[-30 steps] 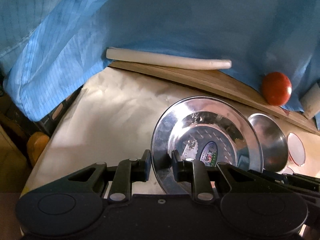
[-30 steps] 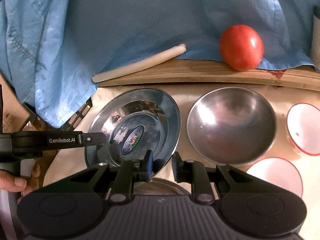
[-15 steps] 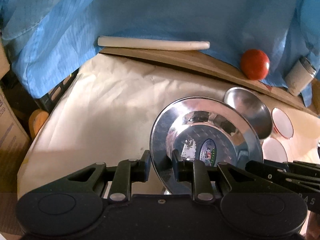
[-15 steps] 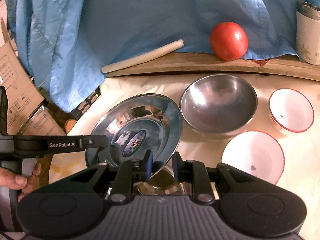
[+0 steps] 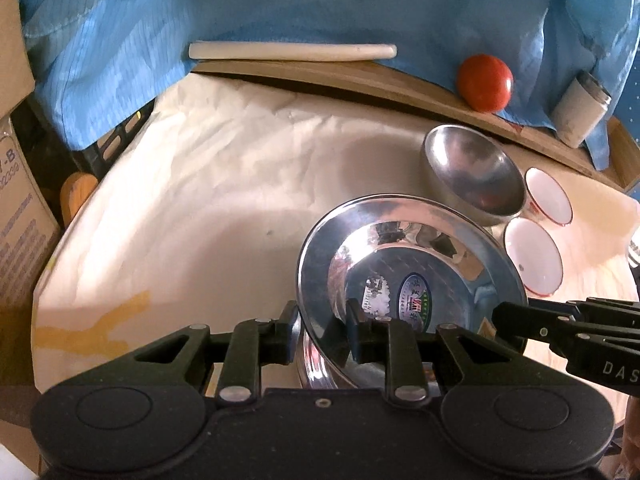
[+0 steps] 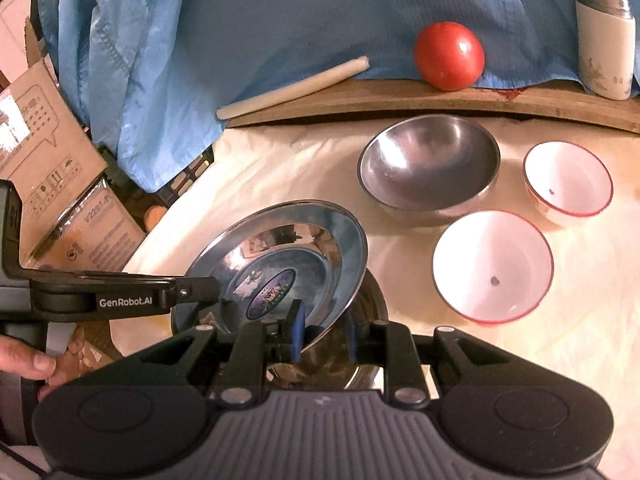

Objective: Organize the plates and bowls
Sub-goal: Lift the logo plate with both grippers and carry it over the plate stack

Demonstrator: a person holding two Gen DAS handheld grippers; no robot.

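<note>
A shiny steel plate (image 5: 408, 264) with a round sticker is held tilted above the table. My left gripper (image 5: 320, 330) is shut on its near left rim. My right gripper (image 6: 322, 330) is shut on its near right rim (image 6: 320, 268). A second steel dish (image 6: 356, 356) lies just under the plate, mostly hidden. A steel bowl (image 6: 430, 166) and two white red-rimmed bowls, a big one (image 6: 492, 266) and a small one (image 6: 568, 178), stand to the right.
A red tomato (image 6: 448, 56), a white stick (image 6: 292, 88) and a white tumbler (image 6: 606, 52) sit on a wooden board (image 6: 400, 100) at the back against blue cloth. Cardboard boxes (image 6: 52, 168) stand off the table's left edge.
Both grippers have drawn back toward me and lifted with the plate held between them. The bowls and tomato look farther away, and the second steel dish under the plate has come into view.
</note>
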